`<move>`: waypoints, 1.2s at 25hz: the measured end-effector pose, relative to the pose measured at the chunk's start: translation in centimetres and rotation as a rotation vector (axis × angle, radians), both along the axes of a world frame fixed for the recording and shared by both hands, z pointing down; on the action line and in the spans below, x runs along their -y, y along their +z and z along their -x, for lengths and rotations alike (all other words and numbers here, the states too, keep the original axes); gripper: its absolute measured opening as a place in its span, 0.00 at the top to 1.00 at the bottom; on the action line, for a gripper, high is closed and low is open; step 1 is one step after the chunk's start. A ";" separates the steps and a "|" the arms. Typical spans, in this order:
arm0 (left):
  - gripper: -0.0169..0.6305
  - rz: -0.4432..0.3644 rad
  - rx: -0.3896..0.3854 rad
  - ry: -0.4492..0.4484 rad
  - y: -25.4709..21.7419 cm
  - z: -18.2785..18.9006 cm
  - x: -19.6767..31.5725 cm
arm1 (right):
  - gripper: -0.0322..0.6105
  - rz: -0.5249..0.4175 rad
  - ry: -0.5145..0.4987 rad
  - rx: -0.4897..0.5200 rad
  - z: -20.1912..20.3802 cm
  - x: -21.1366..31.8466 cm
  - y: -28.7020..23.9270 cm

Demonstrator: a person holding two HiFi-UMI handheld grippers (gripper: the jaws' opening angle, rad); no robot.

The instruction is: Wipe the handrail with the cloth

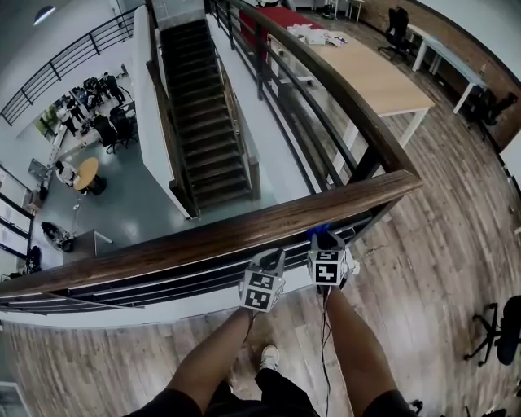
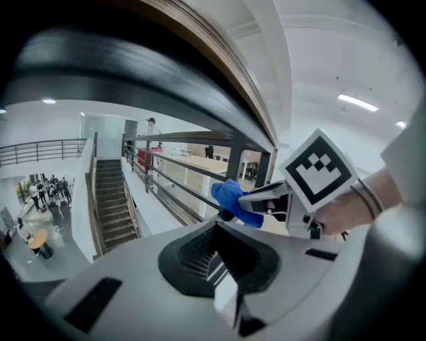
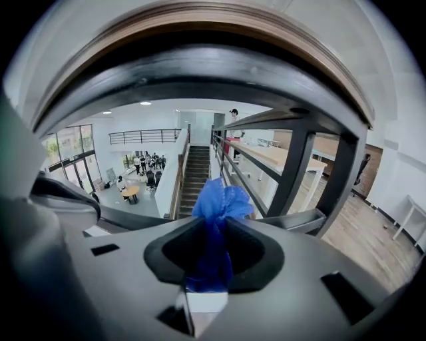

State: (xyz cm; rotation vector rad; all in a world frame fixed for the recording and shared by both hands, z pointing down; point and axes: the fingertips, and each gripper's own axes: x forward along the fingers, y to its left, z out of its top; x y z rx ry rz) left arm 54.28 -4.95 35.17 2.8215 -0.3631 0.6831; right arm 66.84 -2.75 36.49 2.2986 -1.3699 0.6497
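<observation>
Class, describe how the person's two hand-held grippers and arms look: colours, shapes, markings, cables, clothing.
The left hand-held gripper and right hand-held gripper have pale grey bodies with black ribbed jaw pads. Each carries a white cube printed with black square markers. A thin black cable trails from the right one. The forearms are sleeveless.

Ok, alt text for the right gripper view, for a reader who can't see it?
The right gripper is shut on a bunched blue cloth, below a curved wooden handrail with dark metal bars. Beyond, a staircase leads down to a floor with people.
</observation>
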 end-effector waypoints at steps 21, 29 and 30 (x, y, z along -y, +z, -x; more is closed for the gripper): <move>0.97 0.007 -0.029 0.100 2.2 -6.3 -4.1 | 0.79 0.073 0.123 -0.079 -15.2 -5.9 1.3; 0.97 0.012 -0.057 0.081 2.4 -3.7 -3.9 | 0.79 0.091 0.118 -0.174 -16.6 -6.3 0.8; 0.97 0.014 -0.067 0.071 2.4 -3.2 -3.7 | 0.79 0.072 0.124 -0.187 -16.4 -6.4 0.5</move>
